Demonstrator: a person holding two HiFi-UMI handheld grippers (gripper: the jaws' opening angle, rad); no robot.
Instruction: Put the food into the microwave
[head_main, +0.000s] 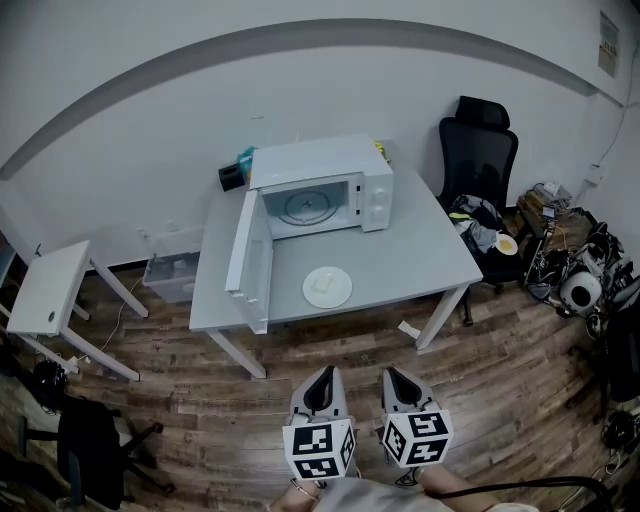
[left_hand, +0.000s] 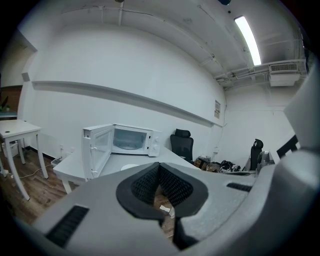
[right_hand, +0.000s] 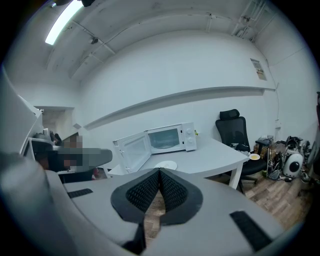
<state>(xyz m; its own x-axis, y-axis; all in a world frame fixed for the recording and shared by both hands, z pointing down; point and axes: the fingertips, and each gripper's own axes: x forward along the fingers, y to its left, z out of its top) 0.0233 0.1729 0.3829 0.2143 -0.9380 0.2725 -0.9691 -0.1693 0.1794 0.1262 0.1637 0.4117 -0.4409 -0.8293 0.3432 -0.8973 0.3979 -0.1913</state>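
- Jaws of left gripper (head_main: 322, 378) and right gripper (head_main: 393, 378): pressed together, empty.
- The plate (head_main: 327, 286) of food lies on the table (head_main: 430, 255), before the open microwave (head_main: 320, 190).
- Probably stiff, light, slippery: pinch its rim.

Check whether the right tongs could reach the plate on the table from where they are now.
Probably not yet: the right tongs hang shut over the floor, short of the table. The way looks free, though; the plate lies in the open, clear of the microwave door at its left.
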